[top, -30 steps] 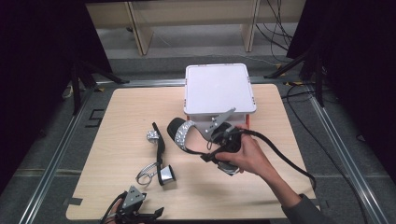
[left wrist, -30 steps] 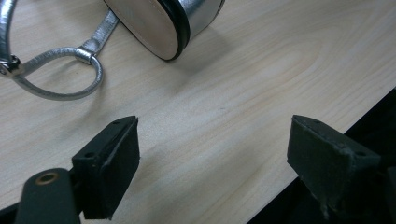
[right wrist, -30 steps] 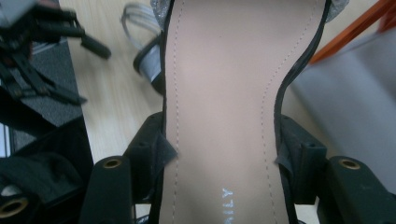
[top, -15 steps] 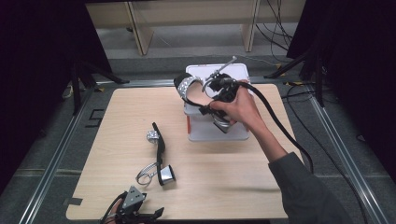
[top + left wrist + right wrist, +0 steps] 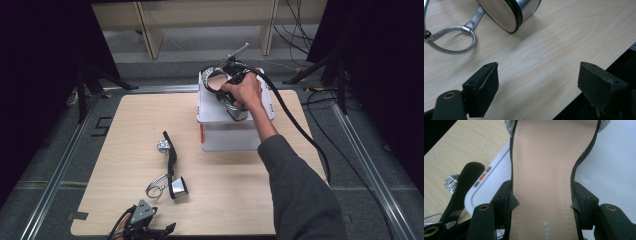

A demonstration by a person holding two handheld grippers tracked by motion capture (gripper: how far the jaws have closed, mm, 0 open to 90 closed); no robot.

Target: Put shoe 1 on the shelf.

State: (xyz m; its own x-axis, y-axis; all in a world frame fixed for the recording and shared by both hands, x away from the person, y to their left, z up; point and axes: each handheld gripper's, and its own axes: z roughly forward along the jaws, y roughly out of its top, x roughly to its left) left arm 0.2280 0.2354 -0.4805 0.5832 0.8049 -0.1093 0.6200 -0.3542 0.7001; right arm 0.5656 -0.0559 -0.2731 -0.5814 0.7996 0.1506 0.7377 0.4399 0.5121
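The right gripper (image 5: 541, 203) pinches the stiff, light black heeled sandal (image 5: 541, 165) across its narrow insole waist; the left gripper (image 5: 546, 92) rests spread.

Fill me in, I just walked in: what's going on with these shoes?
A person is using the right gripper to carry one sandal, clamped across its sole, above the white box at the far side of the table. The second sandal lies on the table. The left gripper rests by the near edge, jaws open and holding nothing.
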